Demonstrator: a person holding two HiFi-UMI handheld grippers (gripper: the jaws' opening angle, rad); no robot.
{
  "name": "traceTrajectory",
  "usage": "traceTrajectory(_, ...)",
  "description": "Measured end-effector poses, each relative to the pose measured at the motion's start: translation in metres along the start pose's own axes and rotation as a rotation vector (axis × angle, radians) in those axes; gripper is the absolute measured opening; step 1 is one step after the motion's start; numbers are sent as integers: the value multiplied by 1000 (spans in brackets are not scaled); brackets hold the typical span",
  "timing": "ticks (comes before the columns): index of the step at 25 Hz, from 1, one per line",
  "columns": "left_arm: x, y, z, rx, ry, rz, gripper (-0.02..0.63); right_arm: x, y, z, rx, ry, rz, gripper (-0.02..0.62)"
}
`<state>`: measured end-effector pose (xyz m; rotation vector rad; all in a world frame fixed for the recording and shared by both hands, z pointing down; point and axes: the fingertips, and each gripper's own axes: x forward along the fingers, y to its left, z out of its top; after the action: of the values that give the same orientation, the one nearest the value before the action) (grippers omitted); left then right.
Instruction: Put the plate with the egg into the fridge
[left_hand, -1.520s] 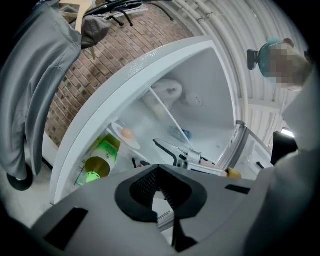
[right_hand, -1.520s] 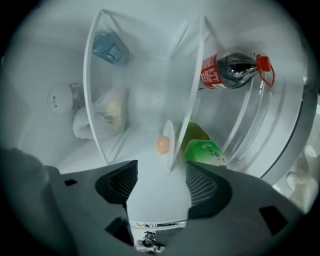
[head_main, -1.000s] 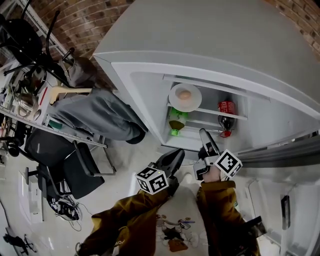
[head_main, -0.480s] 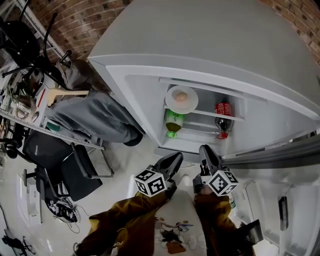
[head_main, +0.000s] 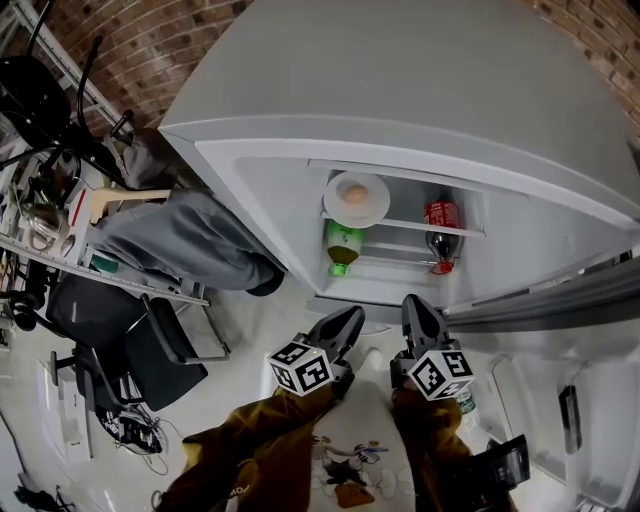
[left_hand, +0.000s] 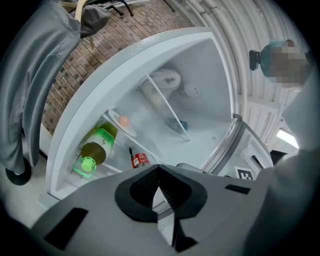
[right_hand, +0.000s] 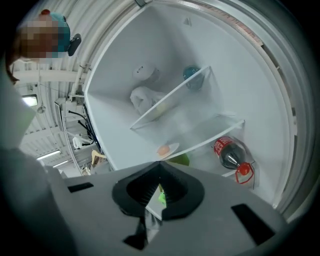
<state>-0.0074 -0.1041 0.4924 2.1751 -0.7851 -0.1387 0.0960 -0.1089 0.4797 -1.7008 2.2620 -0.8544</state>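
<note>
The white plate (head_main: 356, 198) with the egg (head_main: 354, 193) rests on the fridge's glass shelf (head_main: 452, 226), at its left end. It also shows in the left gripper view as the plate (left_hand: 122, 122), and in the right gripper view as the egg (right_hand: 163, 149). Both grippers are outside the fridge, below its opening. My left gripper (head_main: 352, 318) is shut and empty, as is the left gripper (left_hand: 159, 172) in its own view. My right gripper (head_main: 413, 303) is closing to a meet, and nothing is between the jaws of the right gripper (right_hand: 160, 182).
A green bottle (head_main: 342, 245) lies under the plate's shelf and a red cola bottle (head_main: 441, 235) lies at the right. The fridge door (head_main: 540, 305) stands open at the right. A person in grey (head_main: 190, 235) and a black chair (head_main: 150, 345) are at the left.
My right gripper has drawn back from the fridge opening toward me and its jaws have closed. The left gripper has hardly moved. The plate stays on the shelf.
</note>
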Motion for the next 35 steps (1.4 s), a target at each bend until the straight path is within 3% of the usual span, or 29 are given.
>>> traceTrajectory(8,9,-6,7,39,10,-21,6,18,9,-5,-7,21,33,6)
traceTrajectory(17,4,-13,12,58,-7,-35,6,20,25,4,-90,34,45,5)
traceTrajectory(35,-3,-16,-6,15,12,-40,6,-2,26,-11,-85,67,24,5)
